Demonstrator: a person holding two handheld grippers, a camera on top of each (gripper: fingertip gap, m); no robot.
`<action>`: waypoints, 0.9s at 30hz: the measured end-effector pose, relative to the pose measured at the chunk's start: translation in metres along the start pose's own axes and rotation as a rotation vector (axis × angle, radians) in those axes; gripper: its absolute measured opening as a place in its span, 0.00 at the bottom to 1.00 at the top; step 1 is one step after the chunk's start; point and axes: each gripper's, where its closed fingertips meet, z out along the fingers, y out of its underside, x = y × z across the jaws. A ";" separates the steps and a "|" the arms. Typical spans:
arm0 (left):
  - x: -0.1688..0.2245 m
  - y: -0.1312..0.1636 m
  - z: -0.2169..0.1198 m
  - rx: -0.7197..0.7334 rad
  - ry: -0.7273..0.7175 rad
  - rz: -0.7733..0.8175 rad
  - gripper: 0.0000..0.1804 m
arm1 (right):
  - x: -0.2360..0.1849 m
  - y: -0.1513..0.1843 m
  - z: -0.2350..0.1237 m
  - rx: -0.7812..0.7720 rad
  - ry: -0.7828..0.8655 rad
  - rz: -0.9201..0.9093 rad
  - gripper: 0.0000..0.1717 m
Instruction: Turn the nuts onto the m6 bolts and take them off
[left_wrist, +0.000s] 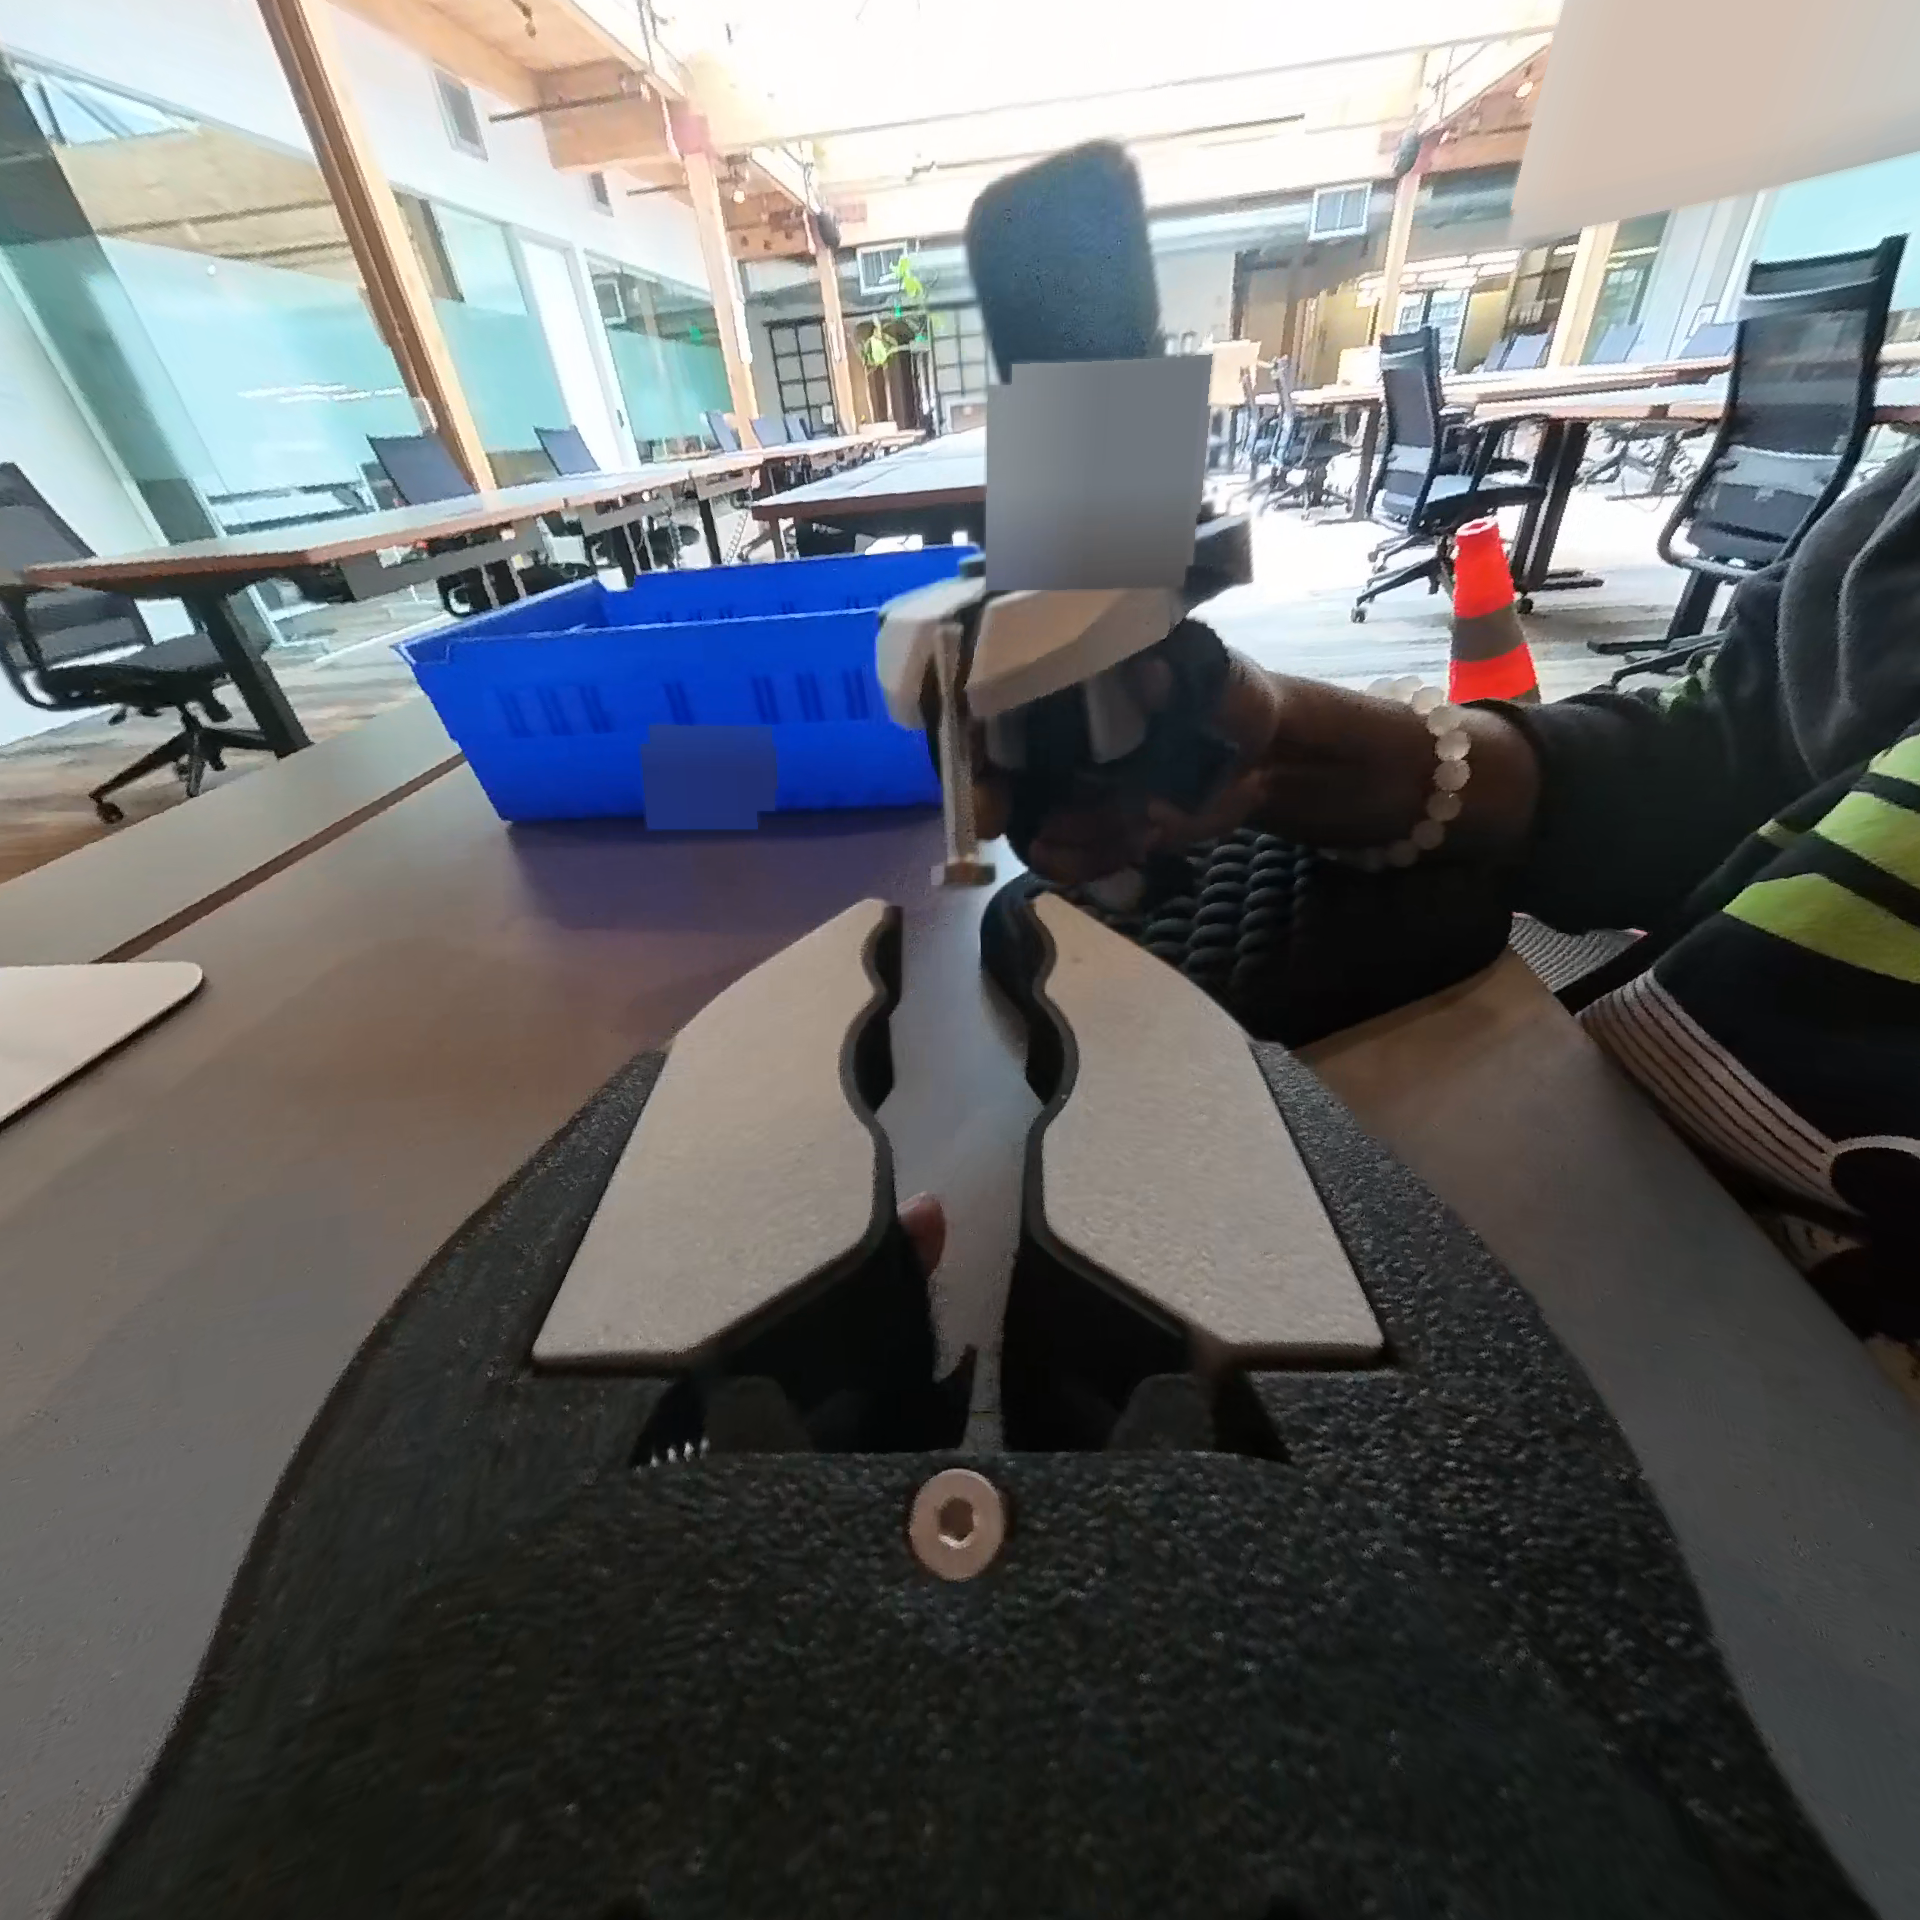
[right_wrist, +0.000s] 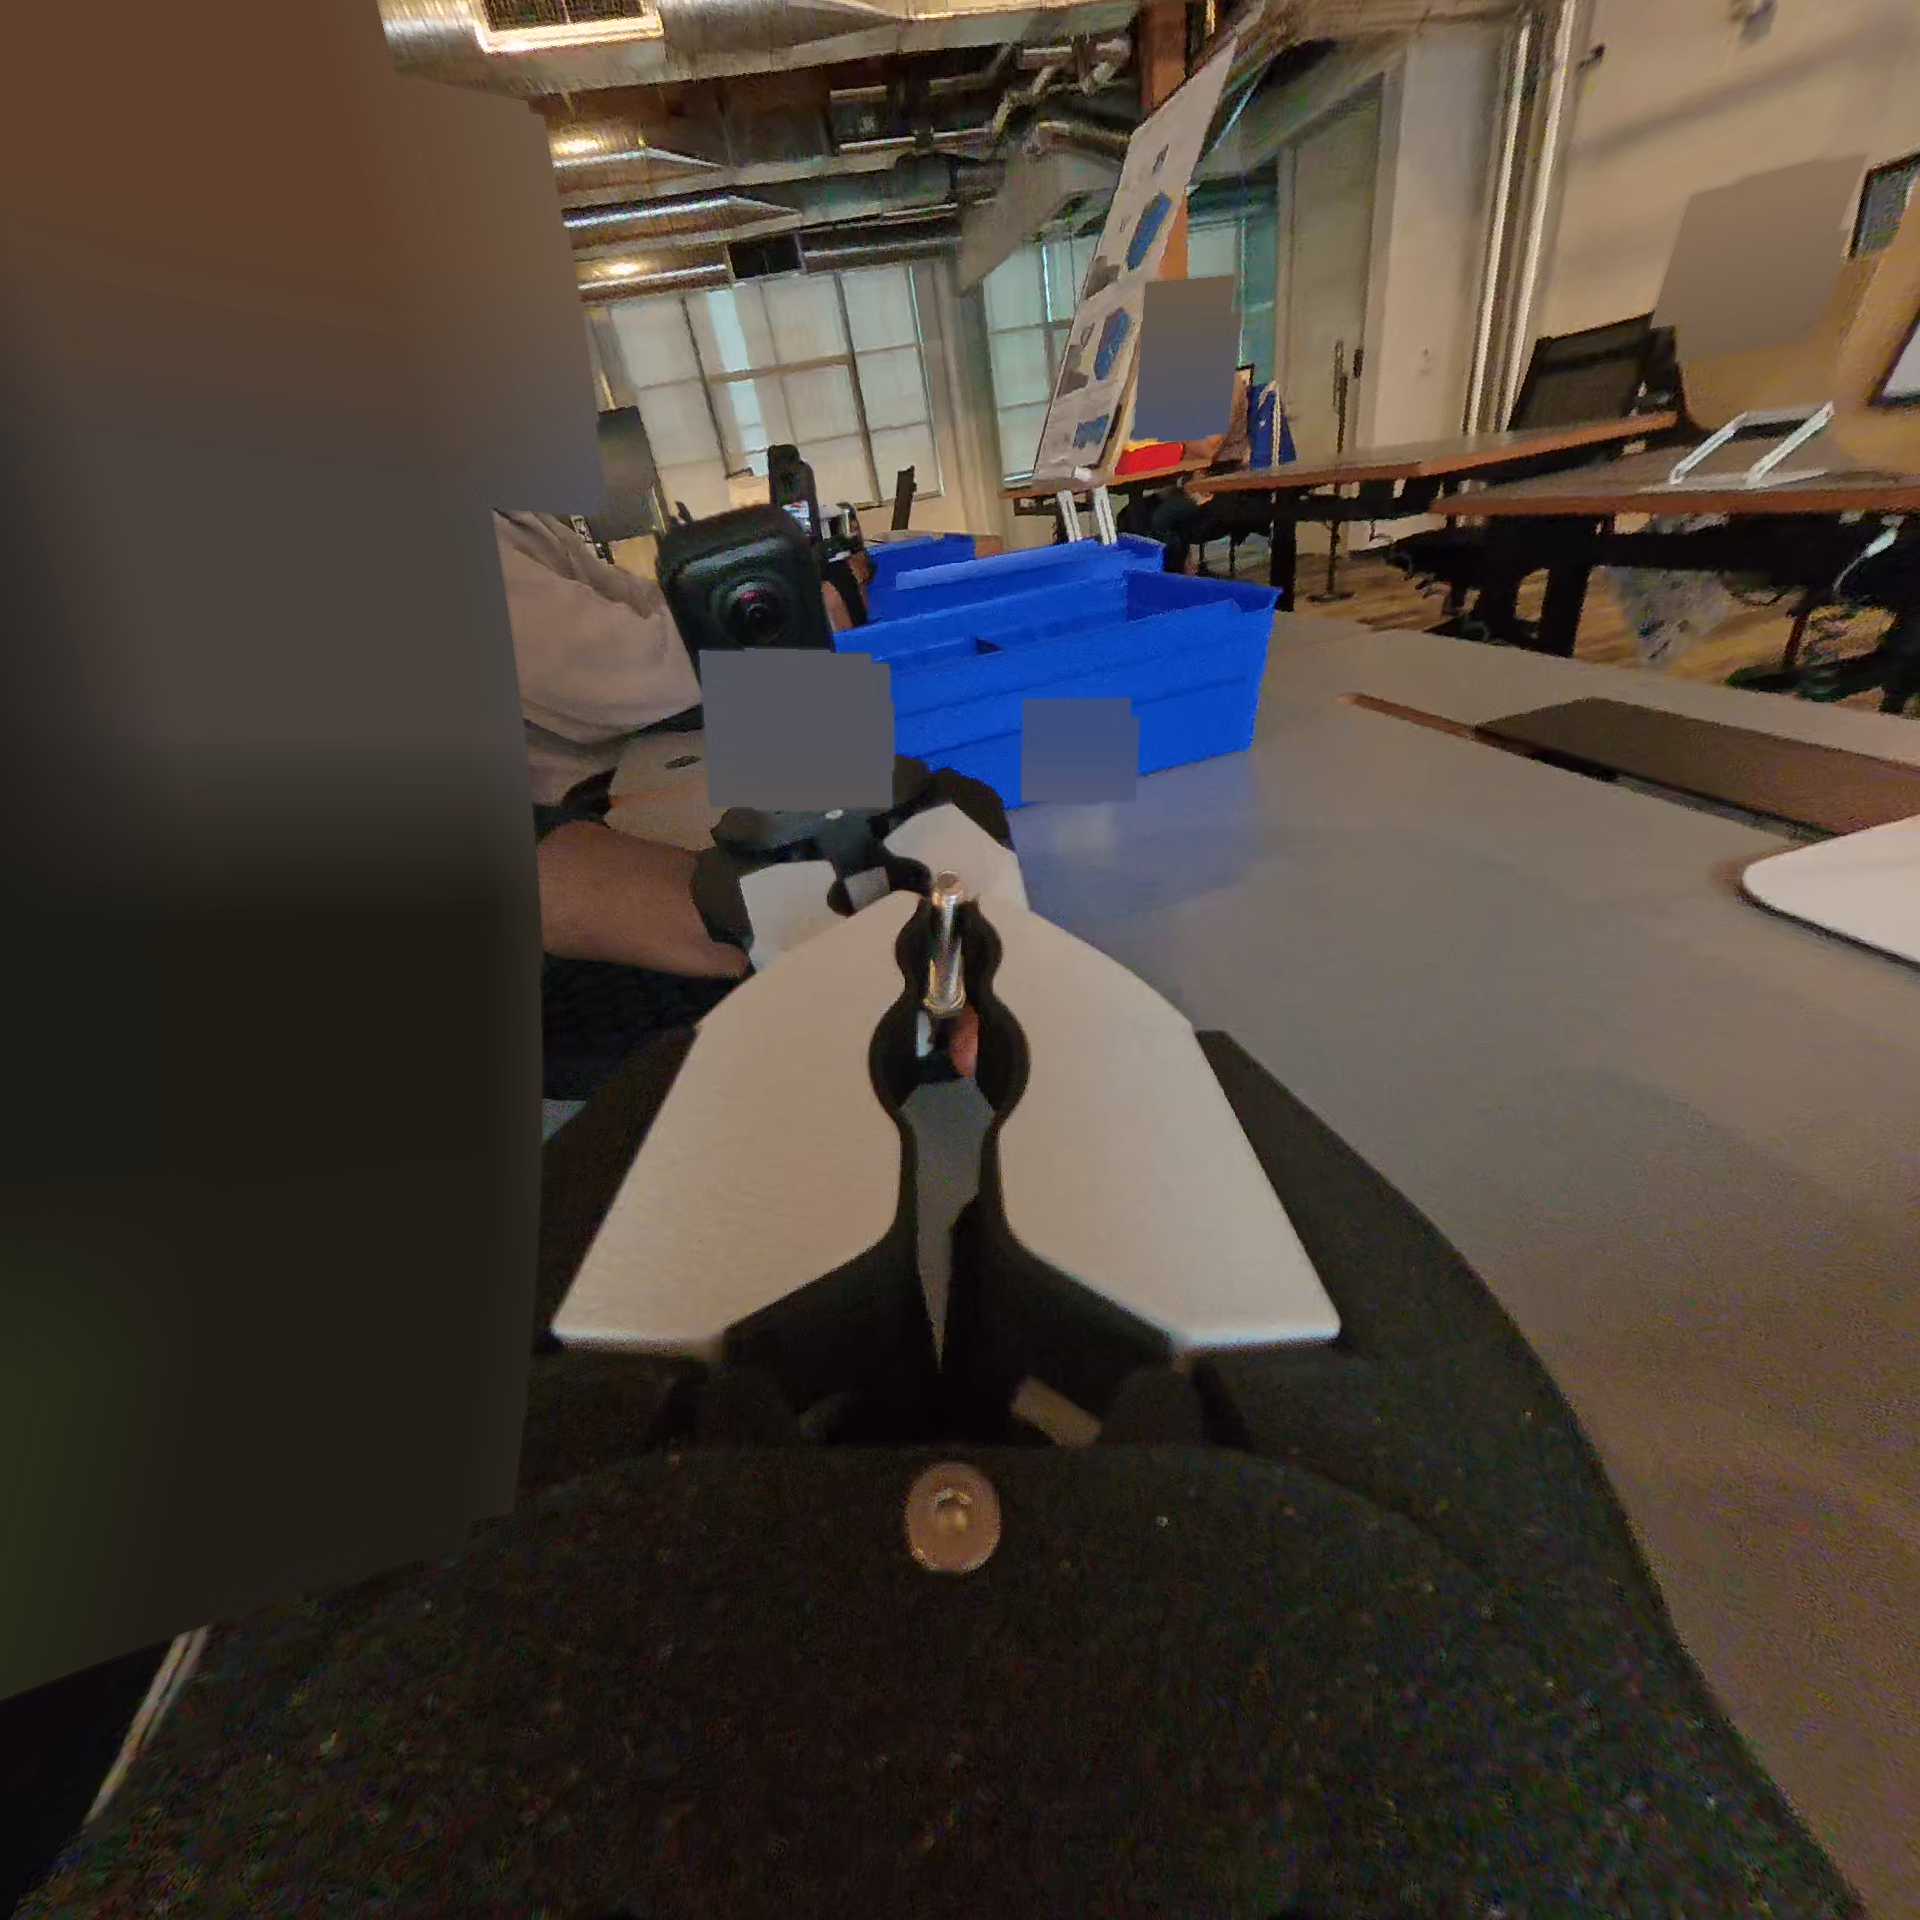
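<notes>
The bolt (left_wrist: 957, 769) was bright, shiny metal with a threaded shank, clamped between the right gripper (right_wrist: 948, 940) fingers (right_wrist: 1081, 1049), which were matt pale plates with a fine grainy texture set in rough, pebbled black plastic. The left gripper (left_wrist: 940, 935) had the same matt plates and coarse black body, with a glossy metal screw (left_wrist: 957, 1523) in it. The bin (left_wrist: 686, 686) was smooth, slightly glossy blue plastic, and the table (left_wrist: 312, 1091) a smooth, matt brown surface.

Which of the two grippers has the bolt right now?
The right gripper: its fingers are closed around the silver bolt, which hangs head-down above the table. The left gripper stands open below it, with nothing between its fingers.
</notes>
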 end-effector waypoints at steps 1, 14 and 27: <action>-0.001 0.002 0.000 -0.010 -0.009 0.003 0.13 | -0.002 -0.002 0.000 0.007 -0.007 -0.017 0.03; 0.009 0.023 0.010 -0.178 -0.013 0.121 0.10 | -0.021 0.019 0.016 -0.159 0.017 -0.320 0.03; 0.011 0.033 0.011 -0.248 -0.010 0.192 0.04 | -0.023 0.025 0.017 -0.202 0.020 -0.338 0.03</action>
